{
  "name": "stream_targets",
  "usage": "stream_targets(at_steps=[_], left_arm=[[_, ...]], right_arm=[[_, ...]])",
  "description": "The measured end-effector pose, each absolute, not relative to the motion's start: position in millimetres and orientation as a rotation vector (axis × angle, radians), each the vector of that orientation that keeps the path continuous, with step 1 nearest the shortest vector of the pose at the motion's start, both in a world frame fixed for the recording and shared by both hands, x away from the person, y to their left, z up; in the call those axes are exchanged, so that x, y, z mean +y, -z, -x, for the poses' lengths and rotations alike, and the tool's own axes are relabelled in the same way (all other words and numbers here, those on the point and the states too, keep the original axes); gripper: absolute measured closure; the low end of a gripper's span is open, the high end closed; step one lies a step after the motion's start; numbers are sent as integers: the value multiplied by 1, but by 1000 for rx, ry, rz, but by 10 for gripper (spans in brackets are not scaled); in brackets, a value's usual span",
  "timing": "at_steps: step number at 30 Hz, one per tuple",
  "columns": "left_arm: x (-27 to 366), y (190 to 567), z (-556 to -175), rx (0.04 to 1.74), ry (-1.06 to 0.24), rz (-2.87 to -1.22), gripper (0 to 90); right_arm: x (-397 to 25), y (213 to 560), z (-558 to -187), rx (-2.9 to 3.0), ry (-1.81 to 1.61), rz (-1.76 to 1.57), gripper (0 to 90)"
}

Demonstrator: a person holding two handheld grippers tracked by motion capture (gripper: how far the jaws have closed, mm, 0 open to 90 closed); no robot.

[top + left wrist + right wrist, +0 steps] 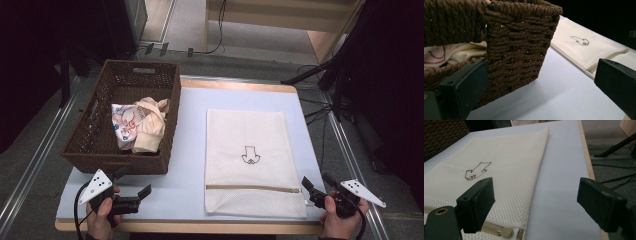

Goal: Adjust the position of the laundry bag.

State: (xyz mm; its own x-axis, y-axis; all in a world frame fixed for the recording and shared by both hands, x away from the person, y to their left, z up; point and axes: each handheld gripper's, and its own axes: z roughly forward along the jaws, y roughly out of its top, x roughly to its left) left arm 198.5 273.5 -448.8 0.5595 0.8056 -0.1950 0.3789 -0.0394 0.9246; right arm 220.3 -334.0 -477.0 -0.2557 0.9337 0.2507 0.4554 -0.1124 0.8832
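A: From the high view, we hold the left gripper (134, 195) at the near left of the tabletop (190, 130), just in front of the wicker basket (165, 107), jaws spread wide and empty. The right gripper (316, 187) waits at the near right, beside the corner of the mesh laundry bag (247, 135), also wide and empty.

B: And the clothes (137, 125) lie bundled in the basket, well apart from the bag. The bag is flat, its zipper (252, 188) across the near end, facing us, probably so that we can open it without turning it.

A: In the left gripper view, the basket's near corner (521, 47) stands close between our jaws, touching neither as far as we can tell. A bit of pale cloth (456, 53) shows over the rim at the left, and the bag (584, 47) lies farther off to the right.

B: In the right gripper view, the zipper pull (506, 233) sits just by the left jaw, at the bag's (499, 170) near right corner. We judge that the right gripper is lined up to take that pull, while the left is placed to reach for the clothes.
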Motion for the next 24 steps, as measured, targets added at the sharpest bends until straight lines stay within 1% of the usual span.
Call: stream_targets(at_steps=[7,9,10,12,13,15,18,21,24], left_arm=[[258,453,-200,1016,-426,-1696,0],[245,454,-199,996,-418,-1716,0],[245,454,-199,996,-418,-1716,0],[231,455,-199,975,-382,-1722,0],[231,455,-199,975,-382,-1722,0],[219,457,-200,979,-379,-1738,0],[197,460,-200,938,-365,-1784,12],[189,461,-200,924,-353,-1796,13],[175,464,-206,930,-324,-1811,38]], right_arm=[[-329,477,-225,1713,-1326,-1548,181],[-328,477,-229,1709,-1314,-1562,191],[-328,477,-229,1709,-1314,-1562,191],[-324,479,-236,1713,-1310,-1569,204],[-324,479,-236,1713,-1310,-1569,204],[-322,479,-240,1721,-1304,-1578,212],[-316,478,-245,1728,-1325,-1592,223],[-313,479,-250,1738,-1285,-1595,238],[-313,480,-253,1728,-1261,-1612,256]])
